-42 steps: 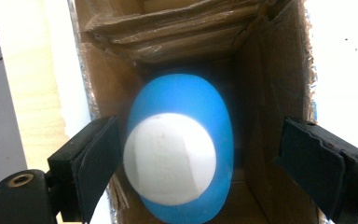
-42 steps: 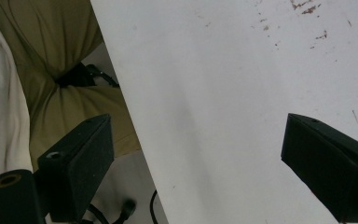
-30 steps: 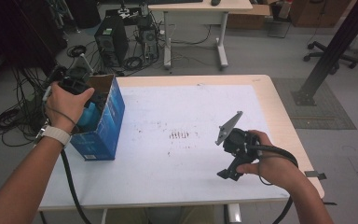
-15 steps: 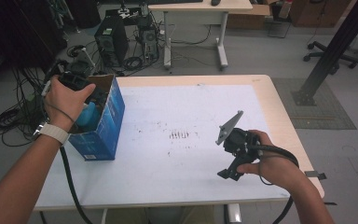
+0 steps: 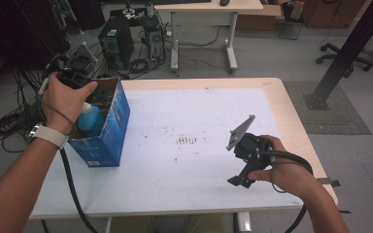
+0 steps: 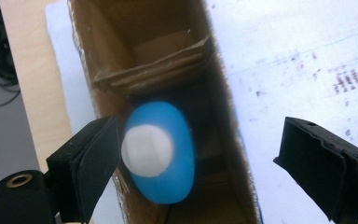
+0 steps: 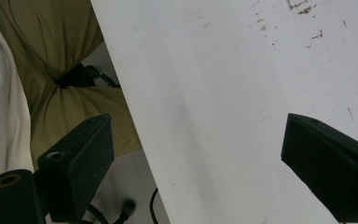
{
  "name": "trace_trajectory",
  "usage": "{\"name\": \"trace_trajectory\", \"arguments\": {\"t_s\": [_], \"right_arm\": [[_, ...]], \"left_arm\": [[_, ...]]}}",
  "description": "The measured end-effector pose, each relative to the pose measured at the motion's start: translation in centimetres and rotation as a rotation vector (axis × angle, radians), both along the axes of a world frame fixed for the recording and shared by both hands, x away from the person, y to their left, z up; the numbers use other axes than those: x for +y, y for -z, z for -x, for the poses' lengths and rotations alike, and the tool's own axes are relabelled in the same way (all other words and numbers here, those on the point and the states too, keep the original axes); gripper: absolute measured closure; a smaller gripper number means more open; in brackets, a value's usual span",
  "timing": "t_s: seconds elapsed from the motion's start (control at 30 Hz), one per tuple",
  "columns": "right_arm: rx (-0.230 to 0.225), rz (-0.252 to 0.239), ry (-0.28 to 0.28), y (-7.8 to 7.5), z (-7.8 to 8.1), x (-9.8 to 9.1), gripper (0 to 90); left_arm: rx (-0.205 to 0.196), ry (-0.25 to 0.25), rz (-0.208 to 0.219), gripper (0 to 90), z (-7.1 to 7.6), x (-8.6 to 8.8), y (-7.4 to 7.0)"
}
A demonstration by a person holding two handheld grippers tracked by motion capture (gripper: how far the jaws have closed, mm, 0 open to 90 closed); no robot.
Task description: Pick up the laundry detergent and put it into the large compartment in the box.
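Since the earlier high view the left gripper [image 5: 73, 77] has lifted slightly above the blue carton [image 5: 108, 133]; the right gripper [image 5: 245, 162] has not shifted. Nearest the person, the right gripper rests on the worktop [image 5: 184, 194], jaws wide apart, nothing between them. Farther off, the left gripper hangs over the carton's open top, jaws apart and not pressing on anything. The blue bottle [image 6: 161, 154] with its white cap [image 6: 148, 150] stands inside the carton, at the left edge of the worktop. Judged step: withdrawal after placing the bottle. Next move: clear the carton rim without snagging it.
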State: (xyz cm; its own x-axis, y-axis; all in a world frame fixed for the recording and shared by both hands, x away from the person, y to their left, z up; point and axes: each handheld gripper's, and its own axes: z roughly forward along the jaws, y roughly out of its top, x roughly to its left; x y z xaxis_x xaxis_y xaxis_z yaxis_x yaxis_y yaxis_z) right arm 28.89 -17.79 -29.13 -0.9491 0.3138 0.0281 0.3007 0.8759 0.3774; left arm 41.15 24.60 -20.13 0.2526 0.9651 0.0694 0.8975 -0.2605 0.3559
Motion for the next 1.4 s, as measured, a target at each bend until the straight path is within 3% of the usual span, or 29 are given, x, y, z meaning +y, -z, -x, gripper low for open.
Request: {"name": "trace_trajectory", "arguments": {"t_s": [0.07, 0.47, 1.4], "right_arm": [[0.000, 0.001, -0.001, 0.0, 0.0, 0.0, 9.6], [-0.004, 0.001, 0.005, -0.3, 0.1, -0.1, 9.6], [-0.002, 0.005, 0.006, -0.3, -0.2, 0.2, 9.6]], "left_arm": [[-0.005, 0.015, -0.014, 12.9, 0.1, -0.3, -0.2], [-0.023, 0.095, 0.000, 12.4, 0.5, -1.4, -1.6], [-0.062, 0.363, 0.039, 7.4, 1.1, -4.3, -4.0]]}}
